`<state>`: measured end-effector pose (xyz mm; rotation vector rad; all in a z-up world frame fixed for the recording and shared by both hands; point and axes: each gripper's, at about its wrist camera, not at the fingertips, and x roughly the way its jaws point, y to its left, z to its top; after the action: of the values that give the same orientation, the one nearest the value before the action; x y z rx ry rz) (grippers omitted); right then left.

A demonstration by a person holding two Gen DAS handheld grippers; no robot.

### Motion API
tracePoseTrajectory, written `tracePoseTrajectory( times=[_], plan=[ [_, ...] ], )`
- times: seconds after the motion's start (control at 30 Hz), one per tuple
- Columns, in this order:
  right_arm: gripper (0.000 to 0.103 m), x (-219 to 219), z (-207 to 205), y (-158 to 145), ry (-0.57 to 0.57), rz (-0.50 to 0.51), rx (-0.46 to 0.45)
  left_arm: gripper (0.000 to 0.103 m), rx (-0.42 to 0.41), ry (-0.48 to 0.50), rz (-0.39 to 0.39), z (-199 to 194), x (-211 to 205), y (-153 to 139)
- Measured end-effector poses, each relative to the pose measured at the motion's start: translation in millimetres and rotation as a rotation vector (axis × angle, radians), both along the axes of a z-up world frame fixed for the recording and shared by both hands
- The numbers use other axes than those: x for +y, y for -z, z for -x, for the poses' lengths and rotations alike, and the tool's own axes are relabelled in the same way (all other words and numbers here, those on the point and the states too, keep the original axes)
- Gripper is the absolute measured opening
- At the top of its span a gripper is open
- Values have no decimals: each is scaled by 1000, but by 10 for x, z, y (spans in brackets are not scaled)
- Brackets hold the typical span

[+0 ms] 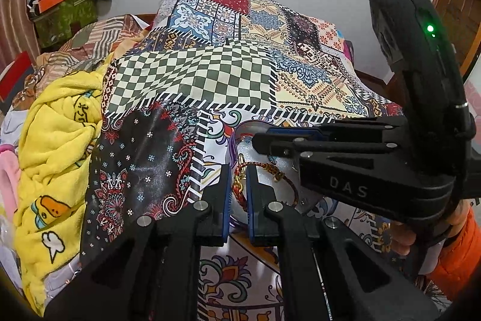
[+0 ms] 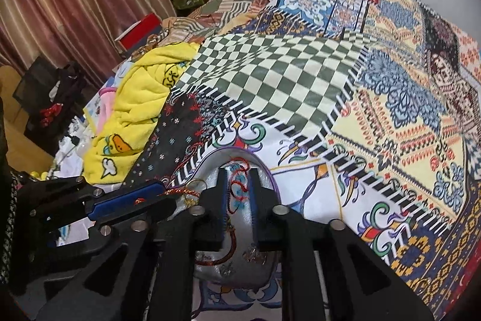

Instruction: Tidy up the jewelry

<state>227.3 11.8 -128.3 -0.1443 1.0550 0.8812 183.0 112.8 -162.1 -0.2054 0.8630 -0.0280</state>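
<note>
We hold our left tongs (image 1: 239, 185) low over a patchwork bedspread (image 1: 195, 74) on a bed, their two blue-padded fingers (image 1: 226, 200) set narrow, with only a slim gap between them. A red braided bracelet (image 1: 240, 188) sits in that gap, but we cannot tell whether the pads press it or merely frame it. The bracelet lies in a shallow tray (image 1: 245, 137) with a white lining and a purple rim, which rests on the bedspread near the bed's front edge.

Our right tongs (image 2: 239, 185) hang over the same tray (image 2: 270, 170), fingers also narrow, and a tangle of red cord (image 2: 237, 185) shows between their pads; again, contact is unclear. In the left view the right tongs (image 1: 258, 140) come in from the side, their tips above the tray's far rim. In the right view the left tongs (image 2: 168, 197) reach in sideways, with a red and gold strand (image 2: 183, 193) at their tips.

A yellow blanket (image 1: 57, 146) with cartoon prints is bunched along the bed's left edge, well apart from the tray. An orange sleeve (image 1: 460, 248) shows behind the right tongs.
</note>
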Motion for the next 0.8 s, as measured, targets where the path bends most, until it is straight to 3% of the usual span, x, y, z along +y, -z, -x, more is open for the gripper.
tracePoseTrajectory(
  times=[0.1, 0.17, 0.23, 0.3, 0.53, 0.8],
  plan=[
    [28, -51, 5, -28, 10, -14, 6, 8, -2, -4, -1, 21, 6, -27],
    [28, -85, 23, -76, 16, -17, -3, 9, -5, -11, -6, 36, 10, -55],
    [29, -121, 47, -139, 23, -16, -25, 16, -7, -20, -8, 50, 17, -89],
    [29, -171, 75, -228, 30, -22, -46, 30, -16, -38, -11, 68, 26, -135],
    [29, -455, 180, -566, 90, -29, -146, 32, -56, -58, -21, 158, -5, -359],
    [29, -947, 332, -879, 177, -24, -256, 39, -97, -15, -29, 281, -229, -623]
  ],
)
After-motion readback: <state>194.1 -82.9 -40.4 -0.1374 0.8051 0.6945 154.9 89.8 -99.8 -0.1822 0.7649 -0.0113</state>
